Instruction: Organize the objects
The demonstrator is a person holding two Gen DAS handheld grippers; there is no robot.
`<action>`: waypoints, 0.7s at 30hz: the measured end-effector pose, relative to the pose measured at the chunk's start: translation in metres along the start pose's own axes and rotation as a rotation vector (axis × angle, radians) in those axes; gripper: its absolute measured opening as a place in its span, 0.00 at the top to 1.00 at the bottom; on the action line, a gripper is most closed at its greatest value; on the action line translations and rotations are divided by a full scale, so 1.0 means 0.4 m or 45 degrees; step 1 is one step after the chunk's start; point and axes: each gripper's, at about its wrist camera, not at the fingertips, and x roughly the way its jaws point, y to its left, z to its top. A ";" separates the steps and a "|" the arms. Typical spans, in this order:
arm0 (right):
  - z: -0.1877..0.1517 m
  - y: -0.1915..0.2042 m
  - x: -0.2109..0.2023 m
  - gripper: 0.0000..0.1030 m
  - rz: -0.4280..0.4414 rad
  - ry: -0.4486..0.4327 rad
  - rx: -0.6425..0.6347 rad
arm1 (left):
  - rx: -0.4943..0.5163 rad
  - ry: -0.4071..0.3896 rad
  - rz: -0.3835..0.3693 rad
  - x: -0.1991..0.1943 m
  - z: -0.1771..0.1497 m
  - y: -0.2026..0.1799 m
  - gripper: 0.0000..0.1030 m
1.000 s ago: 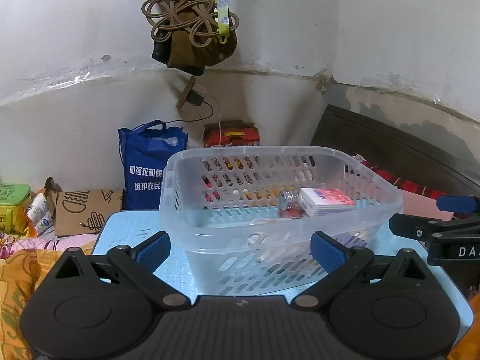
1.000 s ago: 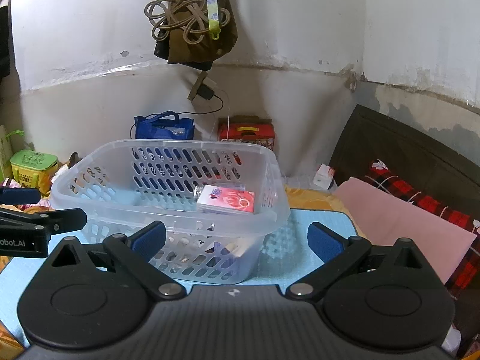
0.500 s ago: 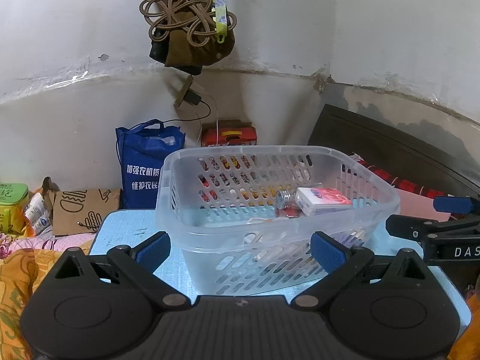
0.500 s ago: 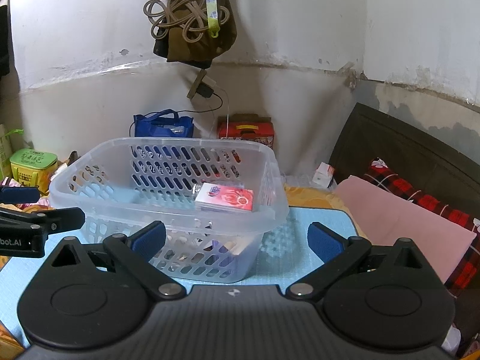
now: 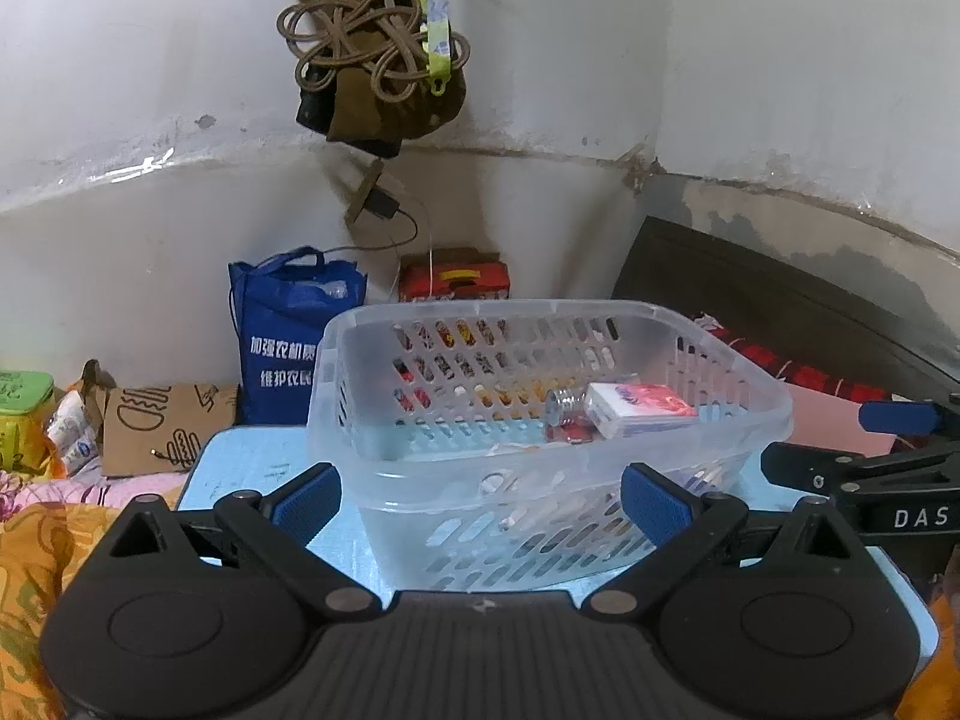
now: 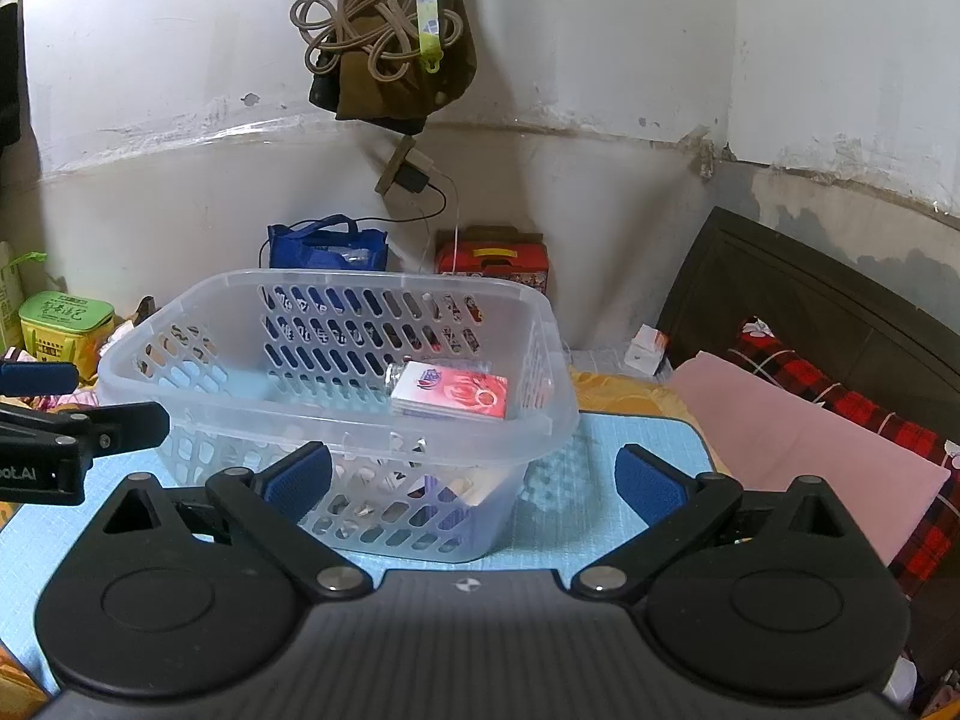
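Note:
A clear plastic basket (image 5: 762, 384) (image 6: 180, 312) stands on a light blue mat (image 5: 240, 462) (image 6: 636, 450). Inside it lie a red and white packet (image 5: 639, 407) (image 6: 456, 394), a small clear bottle (image 5: 564, 402) beside the packet, and several small items at the bottom, seen dimly through the wall. My left gripper (image 5: 480, 495) is open and empty, just in front of the basket. My right gripper (image 6: 474, 474) is open and empty, in front of the basket's right corner. Each gripper shows at the edge of the other's view.
A blue bag (image 5: 288, 348) and a red box (image 5: 456, 282) stand against the wall behind the basket. A green tin (image 6: 63, 318) sits at the far left. A pink cloth (image 6: 798, 438) and a dark headboard (image 6: 840, 312) lie to the right. Cords hang from the wall above (image 5: 366, 42).
Both grippers have drawn back slightly from the basket. The jaws stay open and the basket's contents have not moved.

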 end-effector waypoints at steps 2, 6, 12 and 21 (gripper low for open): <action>-0.001 -0.001 -0.002 0.00 0.002 0.001 0.003 | 0.007 -0.018 0.002 -0.006 0.000 -0.004 0.02; -0.001 -0.001 -0.002 0.00 0.000 -0.001 0.000 | 0.013 -0.018 0.006 -0.003 0.003 -0.008 0.02; 0.002 0.000 -0.001 0.00 0.004 -0.001 -0.001 | 0.010 -0.031 0.033 -0.004 0.004 -0.006 0.02; 0.002 0.009 0.003 0.00 0.002 0.001 -0.008 | 0.023 -0.017 0.032 0.001 0.001 -0.006 0.02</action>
